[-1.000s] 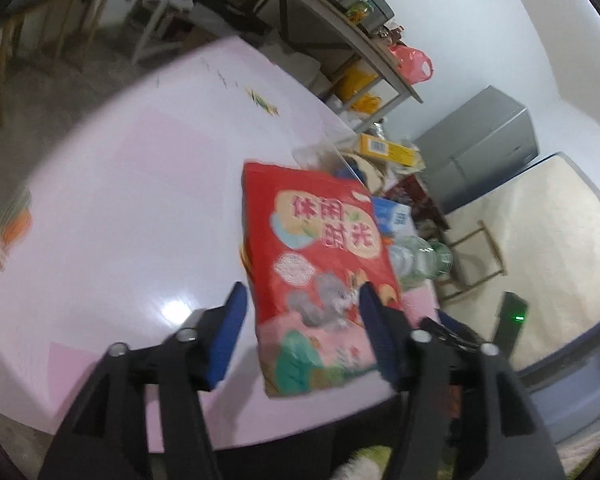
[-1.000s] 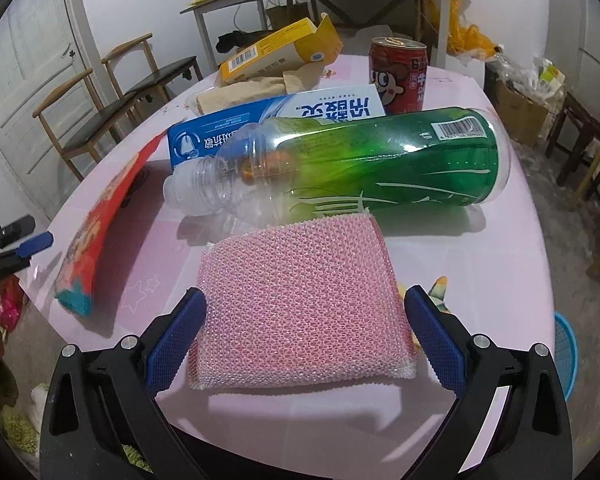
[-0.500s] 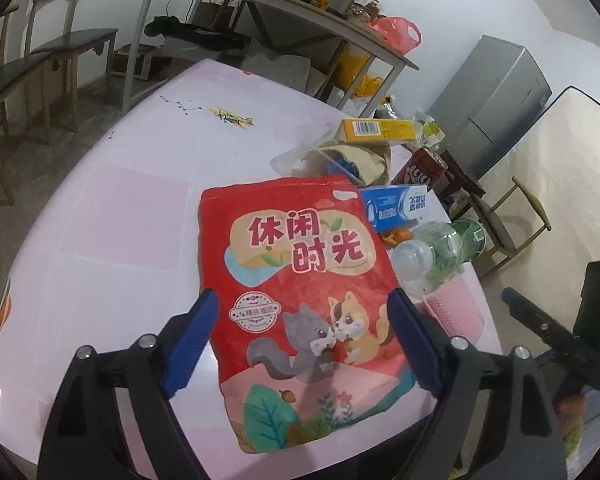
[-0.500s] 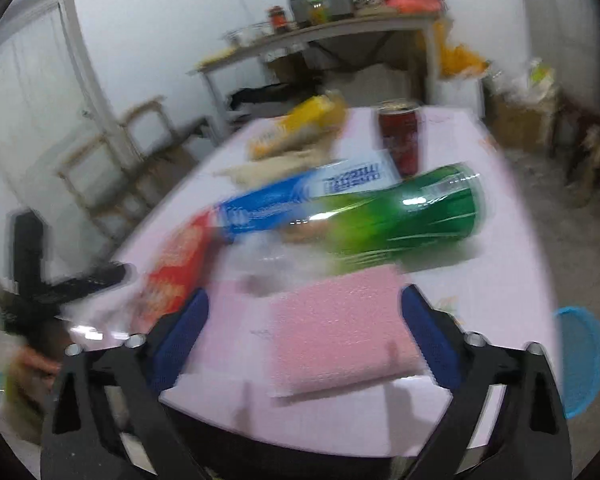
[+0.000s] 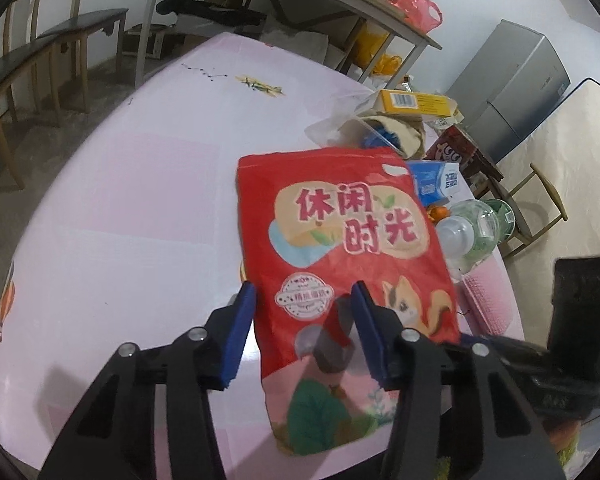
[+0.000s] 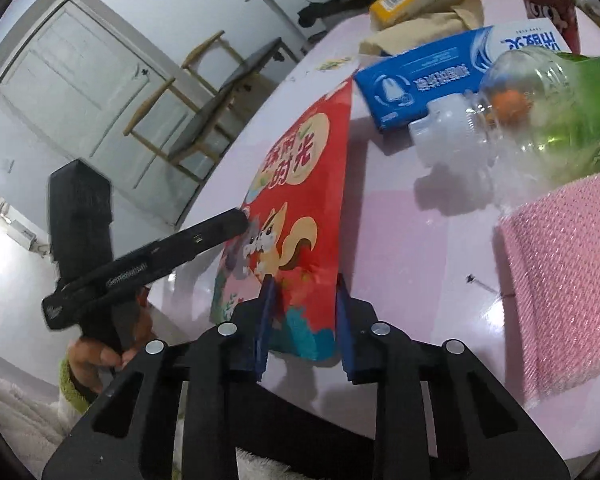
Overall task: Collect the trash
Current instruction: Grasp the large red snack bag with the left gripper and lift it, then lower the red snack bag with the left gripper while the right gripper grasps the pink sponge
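The pink worktop [image 5: 132, 208] carries a heap of litter at its far right side: a green bottle [image 6: 548, 112], a blue box [image 6: 432, 80], a yellow carton [image 5: 416, 102], a red can [image 5: 456, 152] and a pink sponge [image 6: 568, 272]. Nearest the edge lies the red snack bag [image 5: 340, 248], flat, its bottom end hanging a little past the rim.

Both claws work on that bag. The left claw [image 5: 300, 332] straddles its left lower part, one finger on bare worktop beside the bag, the other over the printed face; its jaws are closing but not yet pinching. The right claw [image 6: 302, 320] has the bag's lower corner between its blue pads [image 6: 266, 320], jaws closing and narrow; contact looks close, though I cannot tell that the pads press yet.

To do this well, I judge each claw should catch the overhanging edge rather than the flat face, closing fully before any lift so the thin film does not slip out.

Both claws slope downward toward the worktop. In the right view a hand [image 6: 100, 356] with a green cuff holds the left tool from below.
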A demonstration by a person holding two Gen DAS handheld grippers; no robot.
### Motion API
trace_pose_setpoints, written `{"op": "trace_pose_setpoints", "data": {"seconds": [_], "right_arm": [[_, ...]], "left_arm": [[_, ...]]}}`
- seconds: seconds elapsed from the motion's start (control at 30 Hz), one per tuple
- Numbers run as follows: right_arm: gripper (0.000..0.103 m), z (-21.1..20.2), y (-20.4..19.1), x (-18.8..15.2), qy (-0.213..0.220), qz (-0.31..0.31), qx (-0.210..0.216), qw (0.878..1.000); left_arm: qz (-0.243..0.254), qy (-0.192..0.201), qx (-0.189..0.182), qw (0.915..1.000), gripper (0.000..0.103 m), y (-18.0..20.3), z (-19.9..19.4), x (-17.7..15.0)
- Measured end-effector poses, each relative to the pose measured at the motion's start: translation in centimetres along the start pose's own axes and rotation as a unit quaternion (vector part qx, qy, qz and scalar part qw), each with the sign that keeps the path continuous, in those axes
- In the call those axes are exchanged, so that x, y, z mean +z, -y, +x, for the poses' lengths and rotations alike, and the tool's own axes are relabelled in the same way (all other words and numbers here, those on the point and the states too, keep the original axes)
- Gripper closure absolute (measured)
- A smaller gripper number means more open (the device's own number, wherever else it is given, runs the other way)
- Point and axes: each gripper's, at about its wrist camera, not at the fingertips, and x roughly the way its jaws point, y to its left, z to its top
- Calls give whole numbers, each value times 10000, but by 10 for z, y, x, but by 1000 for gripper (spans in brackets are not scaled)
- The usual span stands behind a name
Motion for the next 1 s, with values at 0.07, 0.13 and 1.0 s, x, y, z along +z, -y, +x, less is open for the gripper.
{"op": "trace_pose_setpoints", "data": {"seconds": [0.07, 0.13, 1.0], "right_arm": [[80, -3, -8, -5, 29, -182, -43, 9998], [80, -5, -12, -11, -7, -284, -79, 9996], [8, -119, 93, 1, 1298, 482, -2304, 9632]], "left_arm": [[-17, 7, 4, 10000, 55, -1, 0, 2], [-16, 33, -12, 10000, 55, 1, -1, 4], [2532, -496, 545, 9646, 9, 120, 20, -64]]}}
